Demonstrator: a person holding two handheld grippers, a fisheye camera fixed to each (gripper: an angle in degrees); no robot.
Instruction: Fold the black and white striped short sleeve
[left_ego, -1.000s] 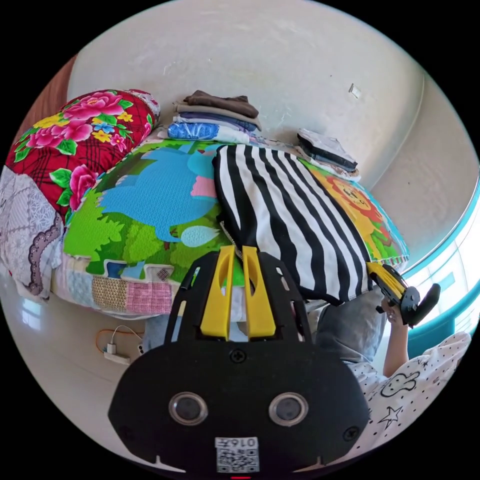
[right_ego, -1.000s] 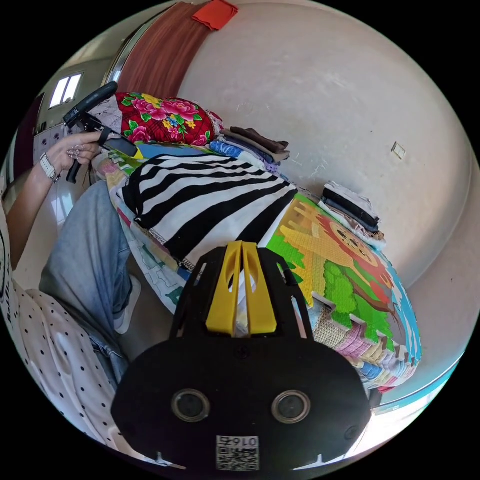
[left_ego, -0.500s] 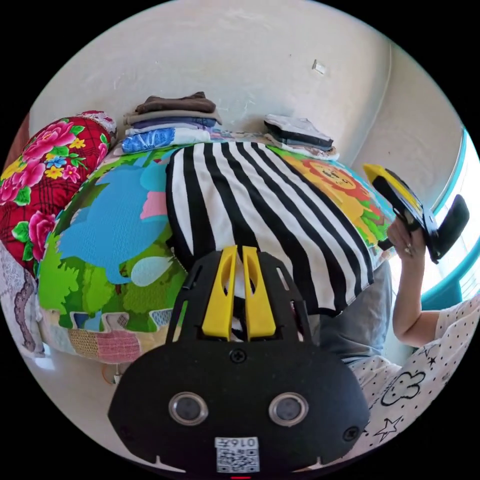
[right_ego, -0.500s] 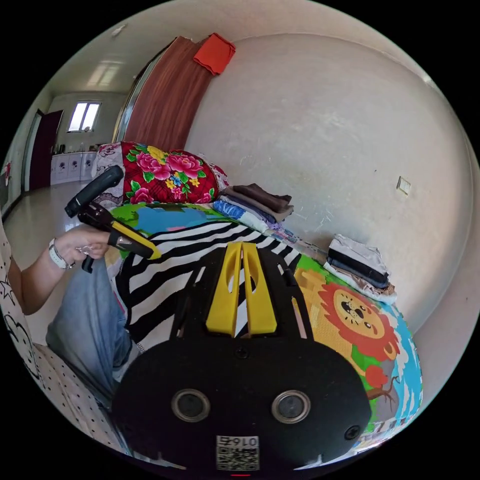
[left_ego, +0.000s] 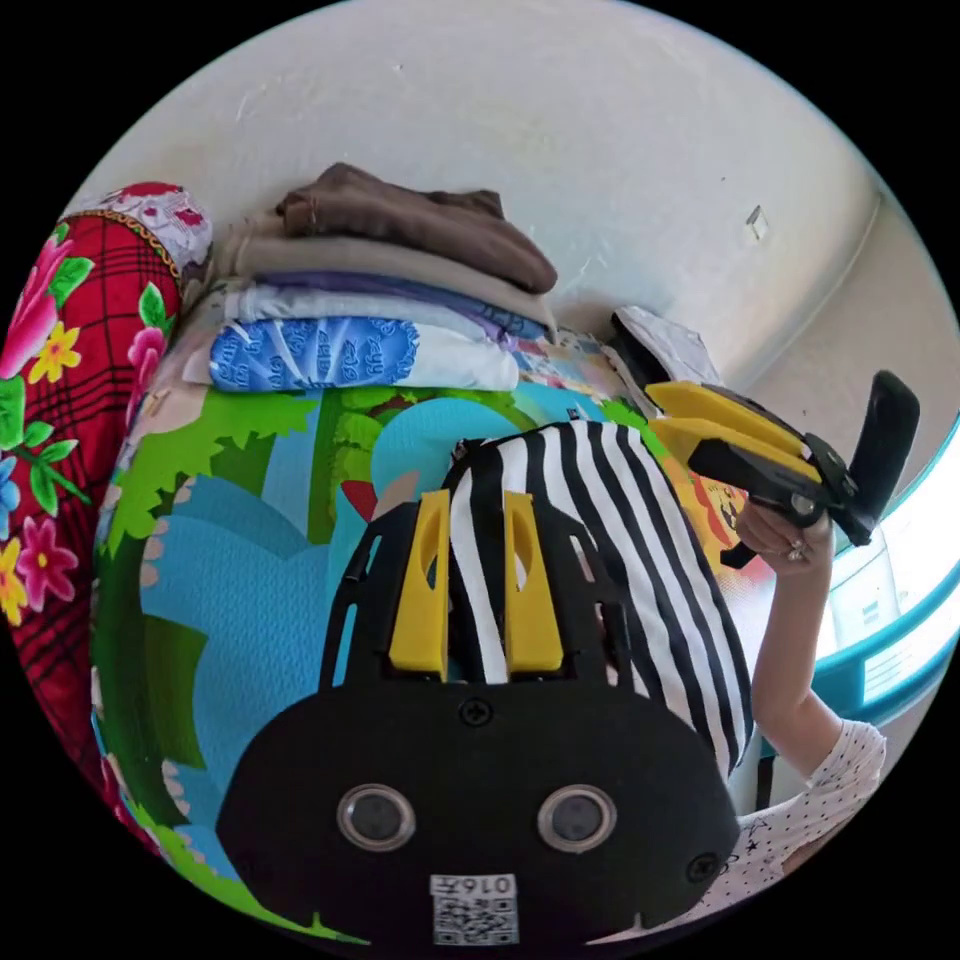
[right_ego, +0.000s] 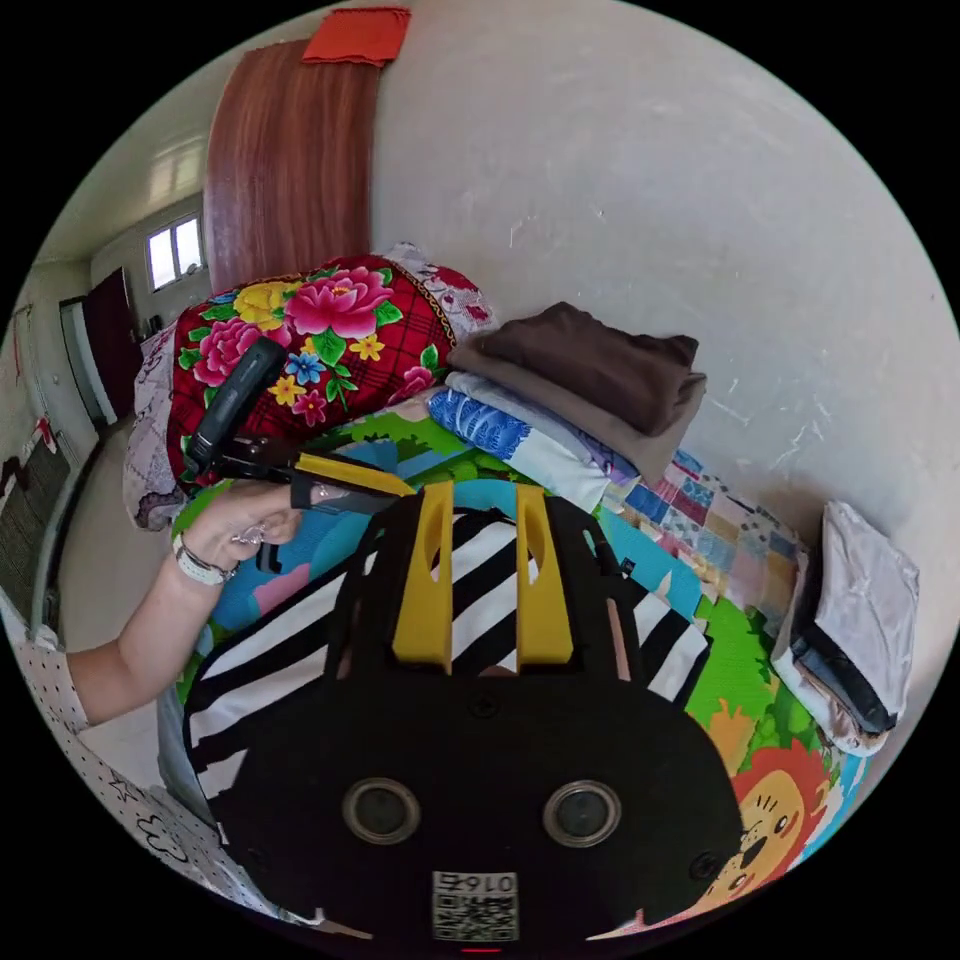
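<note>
The striped shirt (left_ego: 610, 560) lies folded to a narrow panel on the play mat (left_ego: 240, 560) that covers the bed, directly ahead of and under both hand-held grippers. Left hand-held gripper (left_ego: 475, 575): jaws parted, a gap between the yellow fingers (left_ego: 420, 580), with the striped cloth showing through that gap; whether the cloth sits between the jaws or only beneath them cannot be told. Right hand-held gripper (right_ego: 482, 580): jaws likewise apart, stripes showing in the gap, nothing clearly pinched. Seen from the left gripper view, the right hand-held gripper is raised off to the right, above the shirt's far edge, jaws slightly apart and empty. Judgement: both tools sit side by side over the same end of the shirt, probably so each takes one corner and the end can be carried over evenly for the next fold. Beyond the jaws, against the wall, stands a stack of folded clothes (left_ego: 380, 290), likely the place for finished items; a floral pillow (right_ego: 300, 350) lies to its left.
</note>
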